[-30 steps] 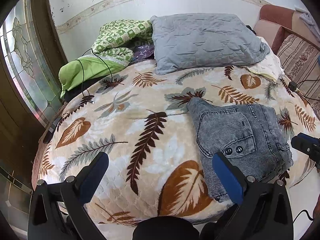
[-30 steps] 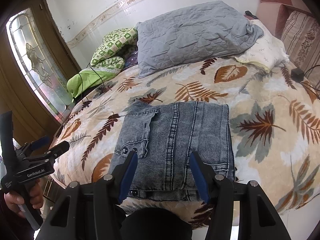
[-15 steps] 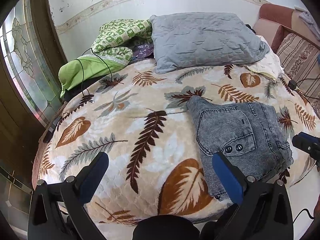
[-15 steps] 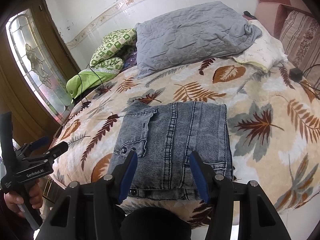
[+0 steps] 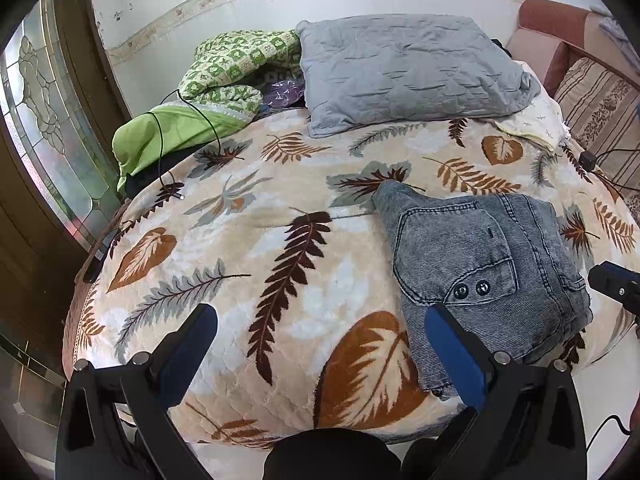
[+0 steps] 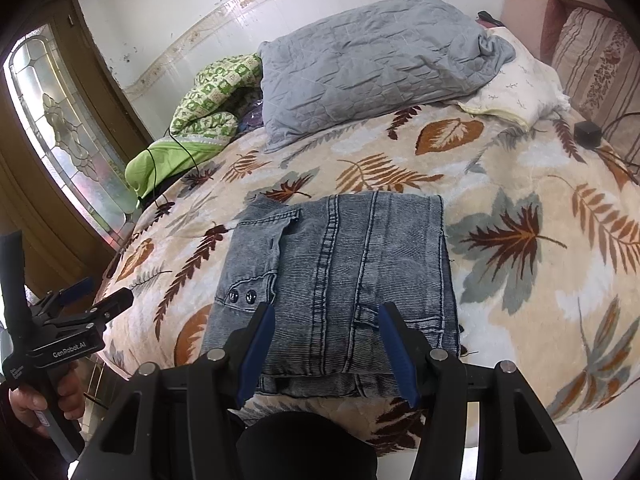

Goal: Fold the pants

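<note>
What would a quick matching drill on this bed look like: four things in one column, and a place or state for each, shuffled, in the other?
Things:
1. pants
2. grey pillow
3. left claw
4. black cable

Places or states:
A. open, holding nothing, over the leaf-print blanket
B. draped over the green bedding
C. folded into a compact stack near the bed's front edge
D. at the head of the bed, by the wall

Pairs: 1-C, 2-D, 3-A, 4-B
</note>
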`<state>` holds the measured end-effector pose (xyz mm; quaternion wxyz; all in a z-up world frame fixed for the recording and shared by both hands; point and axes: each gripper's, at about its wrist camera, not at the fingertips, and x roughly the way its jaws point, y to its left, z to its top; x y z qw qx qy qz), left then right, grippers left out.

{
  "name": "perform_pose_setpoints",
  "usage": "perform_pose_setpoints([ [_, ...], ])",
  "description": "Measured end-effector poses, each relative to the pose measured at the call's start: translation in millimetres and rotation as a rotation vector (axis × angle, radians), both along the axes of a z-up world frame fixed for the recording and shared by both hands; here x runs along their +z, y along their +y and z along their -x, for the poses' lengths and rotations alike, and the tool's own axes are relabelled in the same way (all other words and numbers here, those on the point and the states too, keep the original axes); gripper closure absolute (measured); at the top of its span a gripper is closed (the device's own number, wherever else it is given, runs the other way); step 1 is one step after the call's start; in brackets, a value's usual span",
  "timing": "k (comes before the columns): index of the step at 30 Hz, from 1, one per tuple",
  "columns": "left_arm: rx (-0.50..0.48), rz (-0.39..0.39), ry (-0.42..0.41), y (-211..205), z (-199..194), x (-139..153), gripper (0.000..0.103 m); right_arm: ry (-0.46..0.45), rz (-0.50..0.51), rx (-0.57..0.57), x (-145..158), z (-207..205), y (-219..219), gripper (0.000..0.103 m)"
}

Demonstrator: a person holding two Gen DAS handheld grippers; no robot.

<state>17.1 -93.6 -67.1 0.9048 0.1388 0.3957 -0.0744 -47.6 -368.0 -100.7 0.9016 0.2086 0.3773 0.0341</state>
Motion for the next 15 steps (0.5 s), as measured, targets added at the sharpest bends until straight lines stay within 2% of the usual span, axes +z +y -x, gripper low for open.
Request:
perform_pose_setpoints([
  [15,0.013,0.011,0.012,5.6,-3.1,-5.8,0.0,0.014,0.004,0.001,-2.9,-3.4,3.8,0.045],
])
